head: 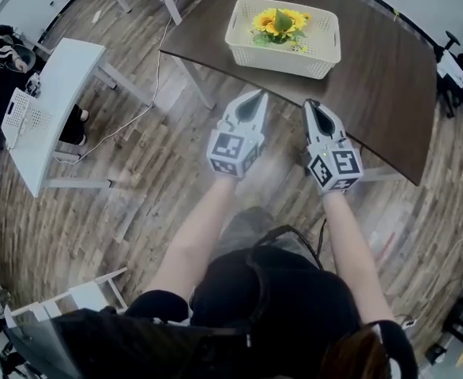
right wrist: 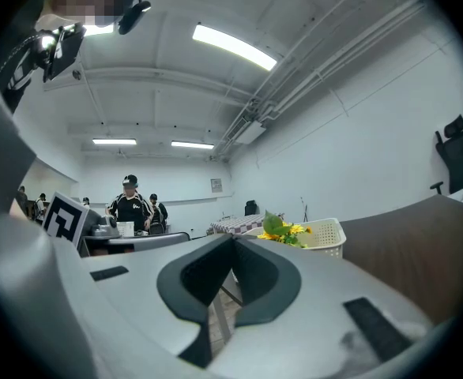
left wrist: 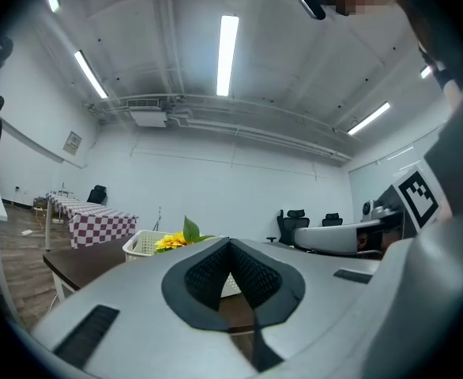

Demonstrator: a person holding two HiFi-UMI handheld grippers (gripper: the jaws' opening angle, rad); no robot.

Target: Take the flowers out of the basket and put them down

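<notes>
A: So where are the flowers (head: 279, 24)?
B: In the basket (head: 279, 60) on the bench (head: 389, 93), straight ahead. Left hand-held gripper (head: 255, 95) and right hand-held gripper (head: 311, 104) hang at its near edge, closed, empty, about equally near.

Plank floor (head: 129, 212) — white desk (head: 58, 109)
</notes>
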